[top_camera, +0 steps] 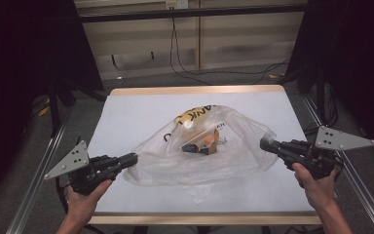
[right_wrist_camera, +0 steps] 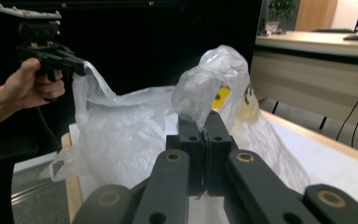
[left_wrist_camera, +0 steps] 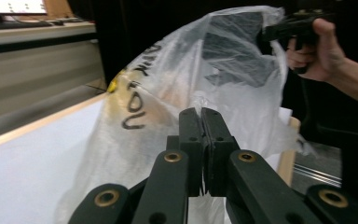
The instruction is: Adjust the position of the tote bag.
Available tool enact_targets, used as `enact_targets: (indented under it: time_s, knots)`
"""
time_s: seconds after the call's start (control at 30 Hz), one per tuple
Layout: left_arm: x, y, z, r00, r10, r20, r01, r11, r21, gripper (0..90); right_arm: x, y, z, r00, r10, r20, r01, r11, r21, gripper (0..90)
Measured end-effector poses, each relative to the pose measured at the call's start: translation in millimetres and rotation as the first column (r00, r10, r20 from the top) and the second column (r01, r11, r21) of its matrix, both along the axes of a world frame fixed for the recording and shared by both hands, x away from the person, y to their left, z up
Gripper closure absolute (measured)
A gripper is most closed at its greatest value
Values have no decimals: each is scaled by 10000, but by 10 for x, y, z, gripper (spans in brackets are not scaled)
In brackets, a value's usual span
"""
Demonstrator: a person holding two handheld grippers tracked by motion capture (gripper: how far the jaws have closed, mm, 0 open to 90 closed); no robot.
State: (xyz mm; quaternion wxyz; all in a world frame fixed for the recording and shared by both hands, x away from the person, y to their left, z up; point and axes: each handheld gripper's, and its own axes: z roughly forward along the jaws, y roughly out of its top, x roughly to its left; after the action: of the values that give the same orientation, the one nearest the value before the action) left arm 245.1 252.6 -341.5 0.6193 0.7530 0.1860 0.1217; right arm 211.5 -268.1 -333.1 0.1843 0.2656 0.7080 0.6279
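Note:
A clear plastic bag (top_camera: 209, 146) with black lettering and a yellow print hangs stretched between my two grippers above the white table top (top_camera: 141, 109). Orange and dark items (top_camera: 202, 145) lie inside it. My left gripper (top_camera: 134, 158) is shut on the bag's left edge; its jaws pinch the film (left_wrist_camera: 200, 100) in the left gripper view. My right gripper (top_camera: 264, 144) is shut on the bag's right edge, with crumpled film (right_wrist_camera: 205, 93) bunched above its jaws in the right gripper view. Each gripper view also shows the other hand's gripper (left_wrist_camera: 284, 30) (right_wrist_camera: 63, 58) holding the far side of the bag.
The table has a light wooden rim (top_camera: 195, 90). Metal rails (top_camera: 34, 180) run along both sides, with dark curtains (top_camera: 24, 58) beyond. Cables (top_camera: 199, 73) trail on the floor behind the table.

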Motion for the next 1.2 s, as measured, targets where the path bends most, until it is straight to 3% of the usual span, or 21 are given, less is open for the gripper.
enact_targets:
  time_s: [0.2, 0.5, 0.67, 0.93, 1.2]
  knots:
    - [84, 109, 179, 9991, 229, 367, -215, 9990, -384, 883, 66, -41, 150, 9998, -91, 185, 83, 9992, 392, 886]
    - [165, 192, 402, 9947, 592, 838, -519, 9949, -866, 883, 169, -140, 350, 9979, -430, 492, 408, 9981, 452, 887]
    - [235, 193, 486, 9932, 799, 846, -697, 9906, -1174, 884, 245, -203, 409, 9967, -610, 531, 578, 9965, 608, 887]
    - [533, 177, 516, 9885, 1347, 684, -1282, 9875, -919, 884, 324, -269, 586, 9921, -955, 810, 902, 9937, 670, 887]
    - [701, 203, 683, 9845, 1591, 734, -1496, 9814, -1200, 885, 504, -301, 726, 9885, -1230, 876, 1159, 9899, 816, 888]
